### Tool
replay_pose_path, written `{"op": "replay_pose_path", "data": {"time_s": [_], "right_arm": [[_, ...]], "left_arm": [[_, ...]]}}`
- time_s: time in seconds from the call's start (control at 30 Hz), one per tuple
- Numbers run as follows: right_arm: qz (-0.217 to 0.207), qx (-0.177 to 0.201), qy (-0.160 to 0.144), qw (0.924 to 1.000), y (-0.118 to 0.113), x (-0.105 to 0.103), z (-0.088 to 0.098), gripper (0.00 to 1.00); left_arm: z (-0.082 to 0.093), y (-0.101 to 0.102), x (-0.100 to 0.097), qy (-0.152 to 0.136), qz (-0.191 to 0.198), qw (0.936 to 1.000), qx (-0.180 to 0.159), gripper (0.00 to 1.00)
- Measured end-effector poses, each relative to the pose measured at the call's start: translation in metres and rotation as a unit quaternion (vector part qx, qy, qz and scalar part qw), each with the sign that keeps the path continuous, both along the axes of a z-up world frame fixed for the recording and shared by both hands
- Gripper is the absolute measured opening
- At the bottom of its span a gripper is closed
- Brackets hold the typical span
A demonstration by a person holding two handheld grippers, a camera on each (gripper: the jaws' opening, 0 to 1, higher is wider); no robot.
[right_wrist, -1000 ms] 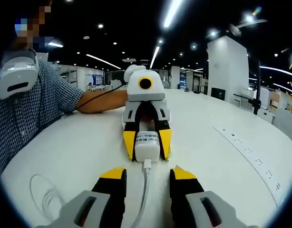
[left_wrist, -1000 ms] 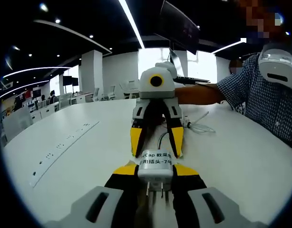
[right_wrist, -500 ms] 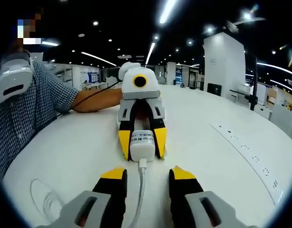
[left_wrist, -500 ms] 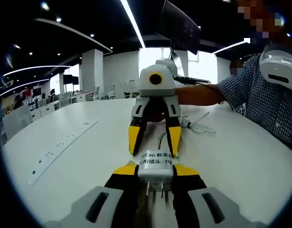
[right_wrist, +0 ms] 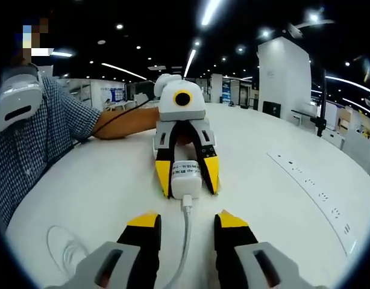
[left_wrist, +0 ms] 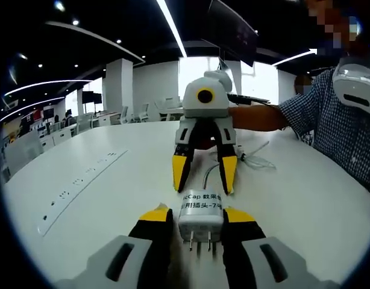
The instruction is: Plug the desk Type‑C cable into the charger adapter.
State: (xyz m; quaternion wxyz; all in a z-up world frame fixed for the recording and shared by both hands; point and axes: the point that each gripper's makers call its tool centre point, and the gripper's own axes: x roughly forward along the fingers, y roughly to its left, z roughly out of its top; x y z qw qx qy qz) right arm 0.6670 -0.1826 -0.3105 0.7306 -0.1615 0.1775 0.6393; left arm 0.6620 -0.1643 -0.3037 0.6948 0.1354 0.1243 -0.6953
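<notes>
The white charger adapter [left_wrist: 201, 208] lies on the white table with its prongs toward the left gripper view's camera. My left gripper [left_wrist: 197, 215] has its jaws slightly apart around it, with a thin gap on one side. In the right gripper view the white Type‑C cable [right_wrist: 185, 241] runs between my open right gripper [right_wrist: 187, 220] jaws, and its plug sits in the adapter [right_wrist: 186, 179]. The left gripper [right_wrist: 186, 174] faces me there. Seen from the left, the right gripper [left_wrist: 205, 174] stands open a little behind the adapter, with the cable [left_wrist: 206, 176] between its jaws.
A flush power strip [left_wrist: 82, 180] runs along the table [left_wrist: 305, 205], also seen as the strip [right_wrist: 311, 186] on the right. Loose cable loops [right_wrist: 61, 253] lie near the person [right_wrist: 28, 132] in a checked shirt. Desks and chairs stand far behind.
My left jaws have parted slightly from the adapter. The right gripper has drawn back a little from the adapter, jaws still apart, leaving the cable plugged in.
</notes>
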Motion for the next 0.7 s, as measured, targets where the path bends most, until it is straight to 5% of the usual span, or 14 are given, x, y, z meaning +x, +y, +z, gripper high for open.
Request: {"op": "replay_pose_path", "data": {"time_s": [0.7], "right_arm": [[-0.002, -0.002, 0.013, 0.9999, 0.0030, -0.0053, 0.0013, 0.46]], "left_arm": [[-0.0019, 0.0022, 0.0029, -0.002, -0.009, 0.9998, 0.015, 0.57]]}}
